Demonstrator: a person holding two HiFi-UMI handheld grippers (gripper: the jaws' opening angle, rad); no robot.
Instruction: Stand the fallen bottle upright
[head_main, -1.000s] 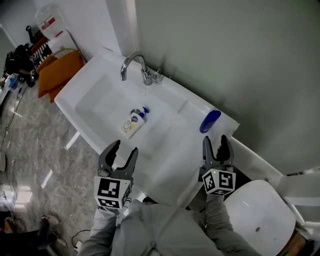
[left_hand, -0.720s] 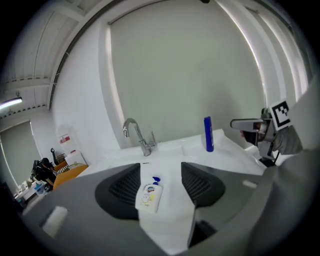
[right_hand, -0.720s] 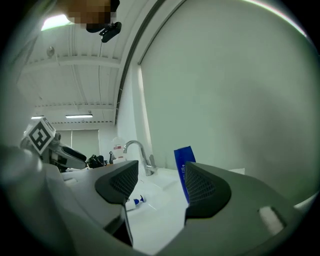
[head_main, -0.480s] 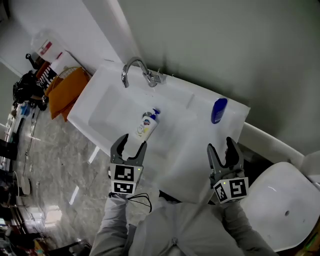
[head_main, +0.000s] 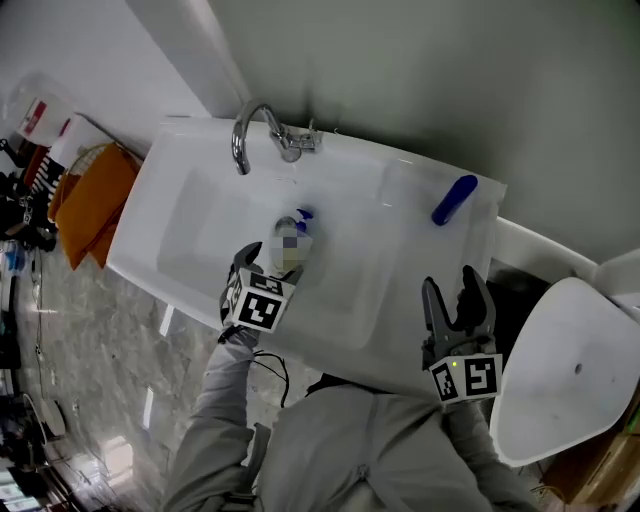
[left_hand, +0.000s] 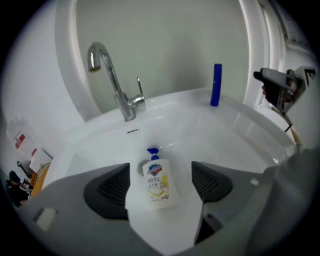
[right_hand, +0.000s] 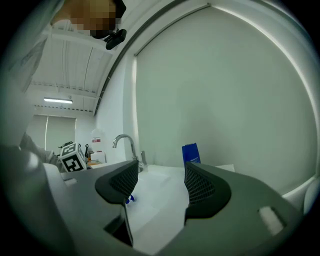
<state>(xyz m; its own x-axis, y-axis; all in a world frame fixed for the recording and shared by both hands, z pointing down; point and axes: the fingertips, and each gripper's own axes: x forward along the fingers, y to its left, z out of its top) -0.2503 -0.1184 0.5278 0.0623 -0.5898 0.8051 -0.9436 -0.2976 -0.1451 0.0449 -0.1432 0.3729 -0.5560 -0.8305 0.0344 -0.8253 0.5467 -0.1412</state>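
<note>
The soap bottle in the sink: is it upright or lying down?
Lying down. The soap bottle rests flat on the sink floor, label up, its blue pump pointing toward the faucet.

Dim, even light; fisheye-warped edges

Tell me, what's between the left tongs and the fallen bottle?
Nothing. The left gripper view shows the left tongs, jaws just opening, straddling the bottle on bare sink, not touching it.

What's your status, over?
Left tool just opening, soap bottle between jaws, ungripped. Right tool open, empty. Soap bottle lying in sink. Nothing blocking.
</note>
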